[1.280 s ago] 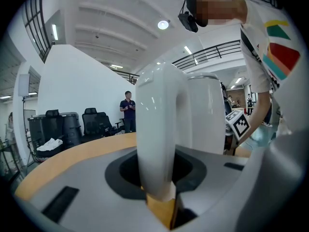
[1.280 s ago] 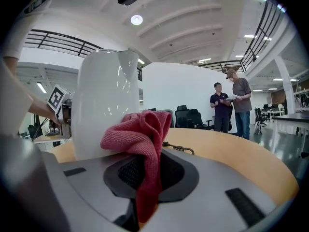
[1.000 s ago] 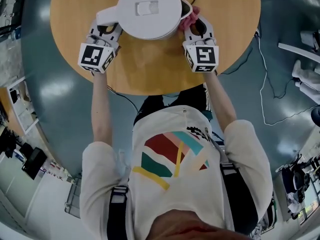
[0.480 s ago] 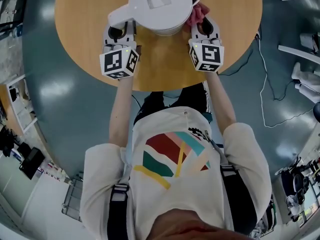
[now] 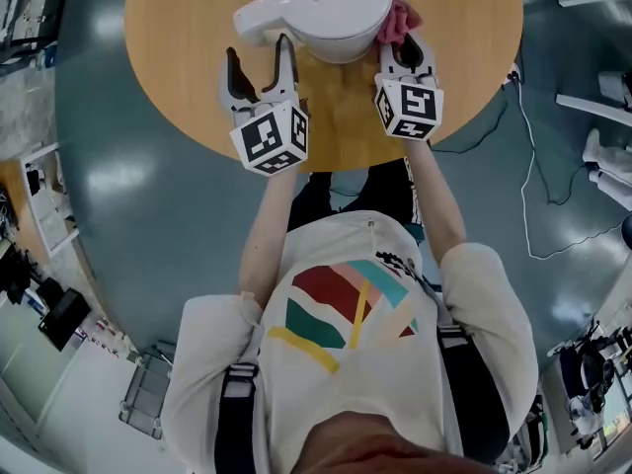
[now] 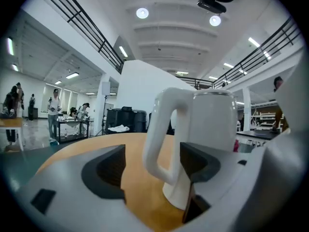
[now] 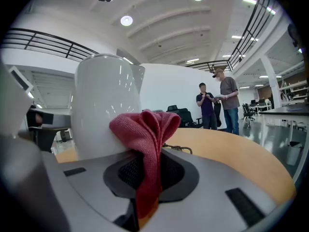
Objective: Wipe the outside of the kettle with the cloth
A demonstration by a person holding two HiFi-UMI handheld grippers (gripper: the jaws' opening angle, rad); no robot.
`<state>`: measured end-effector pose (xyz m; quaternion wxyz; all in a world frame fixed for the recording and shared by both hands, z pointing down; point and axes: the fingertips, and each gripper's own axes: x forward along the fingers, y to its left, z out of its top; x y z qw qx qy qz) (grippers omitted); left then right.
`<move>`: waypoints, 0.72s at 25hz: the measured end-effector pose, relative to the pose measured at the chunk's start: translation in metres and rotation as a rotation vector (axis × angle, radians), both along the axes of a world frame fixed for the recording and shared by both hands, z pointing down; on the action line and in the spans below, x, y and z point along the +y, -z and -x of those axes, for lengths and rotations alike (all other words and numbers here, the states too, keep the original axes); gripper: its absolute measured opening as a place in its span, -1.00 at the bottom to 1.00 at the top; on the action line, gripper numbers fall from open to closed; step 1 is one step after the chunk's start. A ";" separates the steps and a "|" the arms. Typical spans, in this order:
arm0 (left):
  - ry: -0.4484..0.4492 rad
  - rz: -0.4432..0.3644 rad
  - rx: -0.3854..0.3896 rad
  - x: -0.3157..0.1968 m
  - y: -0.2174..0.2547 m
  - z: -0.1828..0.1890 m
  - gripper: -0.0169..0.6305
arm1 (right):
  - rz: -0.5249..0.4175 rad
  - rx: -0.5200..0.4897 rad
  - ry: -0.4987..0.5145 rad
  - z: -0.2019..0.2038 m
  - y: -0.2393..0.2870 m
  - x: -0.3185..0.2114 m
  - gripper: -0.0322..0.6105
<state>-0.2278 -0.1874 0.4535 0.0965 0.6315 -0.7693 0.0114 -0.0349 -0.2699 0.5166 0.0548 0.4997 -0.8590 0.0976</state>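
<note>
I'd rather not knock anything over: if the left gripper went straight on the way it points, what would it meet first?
Most likely the kettle's handle, standing just ahead of the left gripper. Its jaws have just been opening and hold nothing; the gap to the handle is unclear.

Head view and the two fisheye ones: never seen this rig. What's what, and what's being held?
No robot: a person holds a two-jaw claw in each hand. The head view looks down from the person's head; the other two cameras ride on the claws, looking along their jaws. On the round wooden table stands a white kettle. The right claw is shut on a red cloth beside the kettle. The left claw has just been opening; it grips nothing, the kettle's handle in line with its gap.
</note>
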 end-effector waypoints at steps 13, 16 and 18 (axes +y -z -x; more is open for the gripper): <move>-0.065 -0.031 -0.045 0.010 0.020 -0.023 0.23 | -0.003 0.097 0.169 0.016 0.012 0.031 -0.75; -0.058 -0.028 -0.055 0.014 0.023 -0.028 0.23 | 0.013 0.095 0.184 0.008 0.014 0.034 -0.75; -0.051 -0.022 -0.087 0.015 0.028 -0.019 0.23 | 0.010 0.099 0.180 0.002 0.021 0.035 -0.75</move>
